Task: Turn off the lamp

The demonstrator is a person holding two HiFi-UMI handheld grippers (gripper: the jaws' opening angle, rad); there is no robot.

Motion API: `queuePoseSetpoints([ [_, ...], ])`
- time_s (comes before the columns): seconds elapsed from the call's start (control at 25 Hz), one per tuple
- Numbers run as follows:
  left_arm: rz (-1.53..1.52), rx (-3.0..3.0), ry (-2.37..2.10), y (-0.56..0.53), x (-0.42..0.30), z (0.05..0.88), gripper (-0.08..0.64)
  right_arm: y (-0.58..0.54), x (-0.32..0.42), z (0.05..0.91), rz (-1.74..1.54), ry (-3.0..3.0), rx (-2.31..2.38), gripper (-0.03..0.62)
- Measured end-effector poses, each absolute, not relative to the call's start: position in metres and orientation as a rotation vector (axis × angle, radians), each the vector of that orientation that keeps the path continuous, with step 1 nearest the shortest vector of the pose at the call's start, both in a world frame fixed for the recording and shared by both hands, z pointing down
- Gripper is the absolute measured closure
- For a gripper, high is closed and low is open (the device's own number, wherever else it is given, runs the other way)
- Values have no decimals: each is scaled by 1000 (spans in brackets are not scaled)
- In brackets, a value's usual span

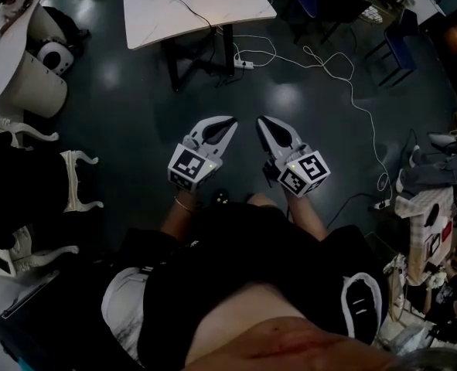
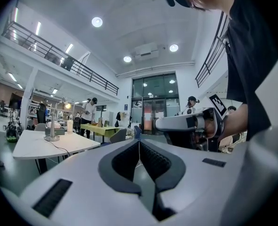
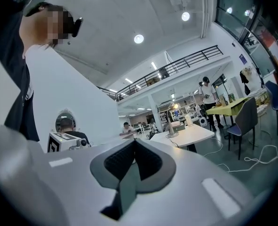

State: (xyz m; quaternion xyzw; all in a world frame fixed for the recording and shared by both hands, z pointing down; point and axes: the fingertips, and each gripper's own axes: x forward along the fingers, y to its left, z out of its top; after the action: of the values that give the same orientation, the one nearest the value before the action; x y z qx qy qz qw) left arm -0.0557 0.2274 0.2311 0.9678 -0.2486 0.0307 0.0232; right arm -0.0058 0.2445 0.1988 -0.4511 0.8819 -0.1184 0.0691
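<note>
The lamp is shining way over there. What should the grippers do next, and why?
Probably move both forward toward the white table: the lamp glows there, well beyond the left gripper and right gripper, whose jaws are shut and empty.

Dark glossy floor (image 1: 120, 107), white table (image 1: 151, 10)
</note>
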Motion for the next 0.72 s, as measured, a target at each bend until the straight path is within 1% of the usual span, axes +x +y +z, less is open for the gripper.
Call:
queuePoseSetpoints([
  [0.16, 63, 2961, -776, 220, -57, 232, 554, 233, -5, 201, -373, 2660, -1344, 592],
  [0.72, 84, 2882, -1026, 164, -86, 239, 554, 164, -21, 207, -411, 2753, -1145, 591],
])
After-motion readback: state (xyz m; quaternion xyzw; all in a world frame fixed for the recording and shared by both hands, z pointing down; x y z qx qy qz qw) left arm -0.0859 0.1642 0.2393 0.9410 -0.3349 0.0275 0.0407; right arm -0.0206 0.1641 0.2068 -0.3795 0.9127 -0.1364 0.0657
